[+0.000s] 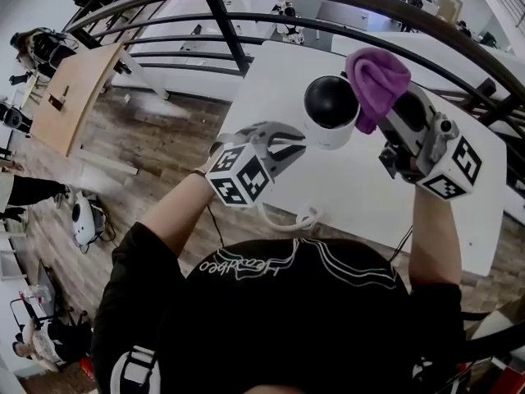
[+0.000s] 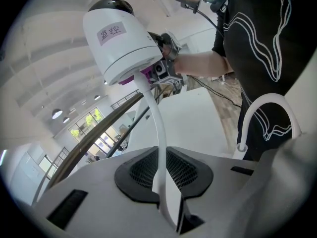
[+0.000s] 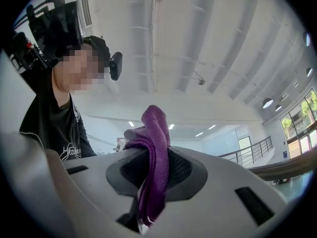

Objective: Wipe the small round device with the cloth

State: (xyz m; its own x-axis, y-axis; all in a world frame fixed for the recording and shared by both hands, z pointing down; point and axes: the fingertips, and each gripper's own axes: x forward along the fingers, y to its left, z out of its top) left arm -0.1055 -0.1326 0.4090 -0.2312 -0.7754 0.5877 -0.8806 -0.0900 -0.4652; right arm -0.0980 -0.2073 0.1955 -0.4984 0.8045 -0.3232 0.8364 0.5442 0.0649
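As it stands now: nearest thing first, farthest last
Person: black shirt w/ white line print fills bottom of head view, both forearms reach fwd
Cable (image 2: 157,133): white, stiff, runs from device base down thru L jaws; spare loop hangs by shirt
Left gripper (image 1: 287,142): jaws clamped on that cable, pads pinch it from both sides, nothing else in them
Right gripper (image 1: 394,109): jaws closed on a fold of cloth, bunch sticks out past tips
Small round device (image 1: 330,112): white body, black dome, looks like a small camera; sits betw. the 2 grippers over the white table (image 1: 369,203), seems carried by its cable, can't tell if it touches the top; paper label on side, writing not legible
Purple cloth (image 1: 376,79): pressed at device's right side, a bit shows under its base in L gripper view
Progress (my read): grips done, cloth on device, wipe prob. early or mid; no view shows which faces are clean, dome + far side likely left
Beyond: dark curved railing, wood floor below
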